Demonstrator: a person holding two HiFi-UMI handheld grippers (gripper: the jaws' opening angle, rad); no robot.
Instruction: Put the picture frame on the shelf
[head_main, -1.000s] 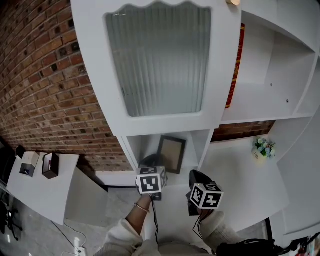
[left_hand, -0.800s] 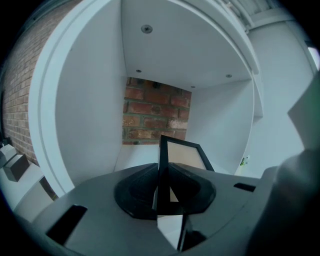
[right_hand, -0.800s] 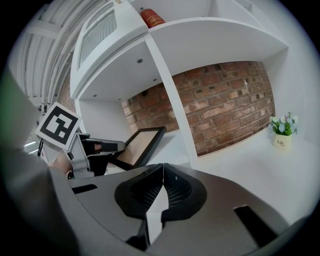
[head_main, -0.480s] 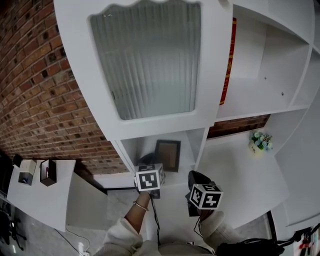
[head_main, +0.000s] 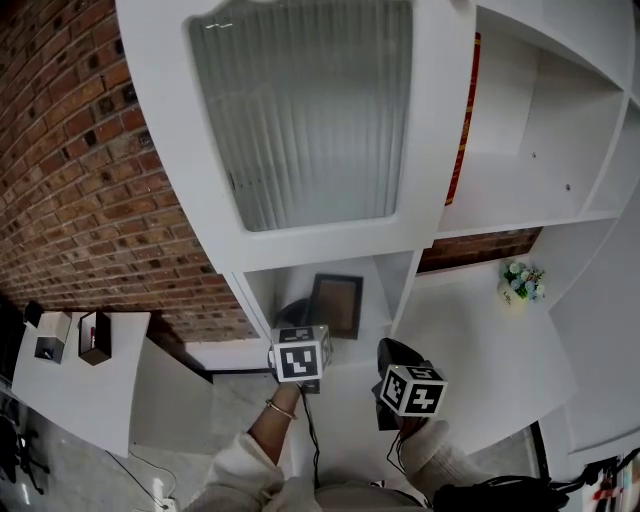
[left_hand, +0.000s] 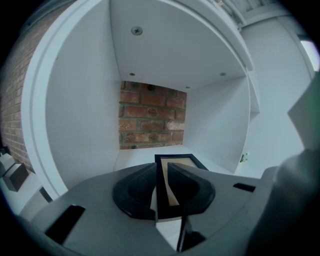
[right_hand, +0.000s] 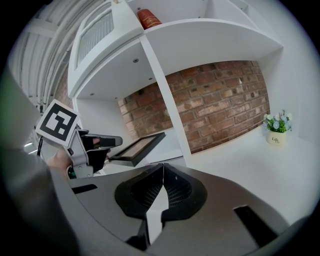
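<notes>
The black picture frame (head_main: 336, 305) with a tan inner panel lies tilted in the low shelf compartment (head_main: 398, 285), its near edge raised. My left gripper (head_main: 305, 320) reaches into that compartment. Its jaws have just been closing and are now shut on the frame's near border (left_hand: 162, 172). In the right gripper view the left gripper (right_hand: 107, 142) holds the frame (right_hand: 137, 146) out over the shelf floor. My right gripper (head_main: 392, 352) hovers in front of the counter to the right, shut with nothing in it (right_hand: 163, 167).
A ribbed-glass cabinet door (head_main: 300, 110) hangs above the compartment. A red object (head_main: 462, 120) stands on the upper shelf. A small flower pot (head_main: 522, 288) sits on the white counter at right. Boxes (head_main: 95, 335) rest on a side table at left, by the brick wall.
The head view has shifted slightly. Both grippers and the frame keep their places.
</notes>
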